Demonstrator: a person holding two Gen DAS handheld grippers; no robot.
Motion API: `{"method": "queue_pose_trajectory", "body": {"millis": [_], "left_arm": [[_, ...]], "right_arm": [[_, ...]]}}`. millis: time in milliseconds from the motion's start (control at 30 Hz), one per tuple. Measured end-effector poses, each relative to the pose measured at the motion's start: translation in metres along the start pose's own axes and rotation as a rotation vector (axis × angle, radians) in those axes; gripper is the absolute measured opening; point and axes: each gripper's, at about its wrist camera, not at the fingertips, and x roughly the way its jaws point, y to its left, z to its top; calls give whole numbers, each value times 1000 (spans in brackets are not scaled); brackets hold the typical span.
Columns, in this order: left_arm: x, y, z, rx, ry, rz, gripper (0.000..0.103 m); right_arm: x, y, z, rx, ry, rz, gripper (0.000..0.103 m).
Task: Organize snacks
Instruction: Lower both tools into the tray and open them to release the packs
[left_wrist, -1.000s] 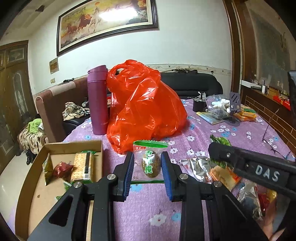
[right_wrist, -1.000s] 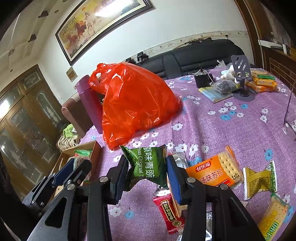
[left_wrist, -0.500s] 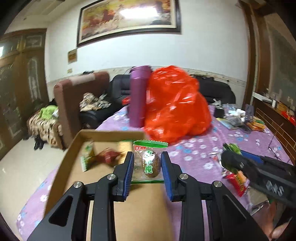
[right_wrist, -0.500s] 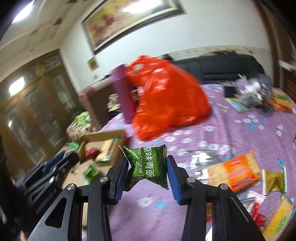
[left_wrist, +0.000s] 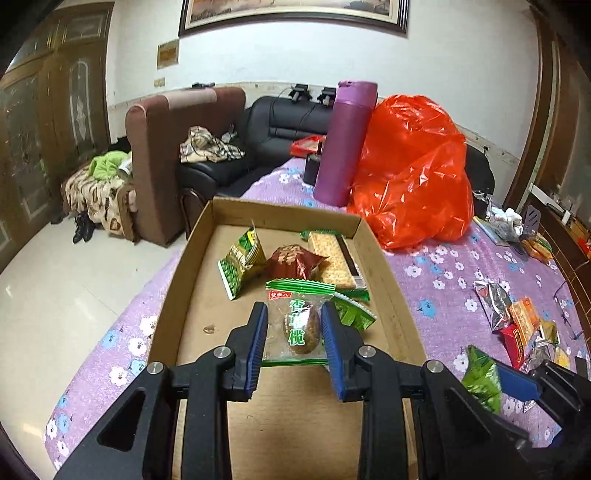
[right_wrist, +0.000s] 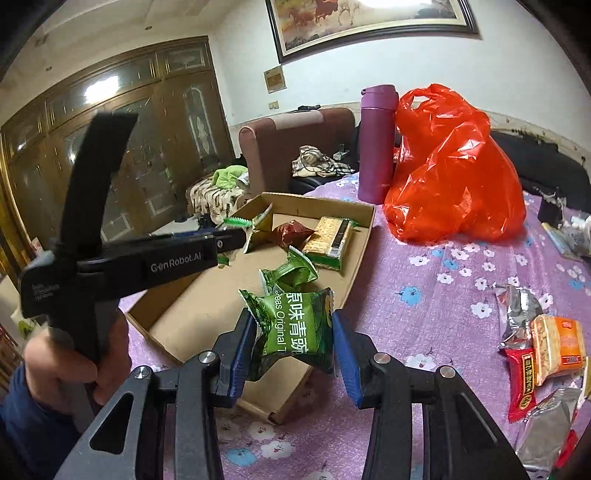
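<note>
Purple flowered cloth (left_wrist: 436, 273) covers the table before you, with a shallow cardboard box (left_wrist: 388, 273) at its left edge and sofas behind. Your left gripper (left_wrist: 293, 343) is clenched on a clear olive packet (left_wrist: 295, 325) with a green top strip, held above the box's near half. Inside the box, farther back, lie a green pea packet (left_wrist: 240, 262), a dark red packet (left_wrist: 295, 262) and a cracker pack (left_wrist: 334, 258), close together. Your right gripper (right_wrist: 293, 349) grips a green pea bag (right_wrist: 295, 328) by its sides, over the box's near right corner; more green packets (right_wrist: 291, 271) lie in the box just beyond it. In the right wrist view your left hand (right_wrist: 74, 369) wraps the other tool's handle at the left. Beyond the box, a purple flask (left_wrist: 345, 144) stands upright beside a bulging red plastic bag (left_wrist: 417, 173). Loose snacks (right_wrist: 546, 350) in silver, orange and red wrappers lie scattered on the cloth at the near right, well apart from the box.
</note>
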Motion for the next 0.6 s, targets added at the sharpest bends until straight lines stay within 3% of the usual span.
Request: {"method": "queue_pose_trajectory", "body": {"millis": [367,600], "left_arm": [[38,9,20,13,200,-34,29],[57,13,23,25,261,-8,29]], "right_arm": [[46,32,22,-24,164,-6,47],[76,24,21,18,238,-38,47]]}}
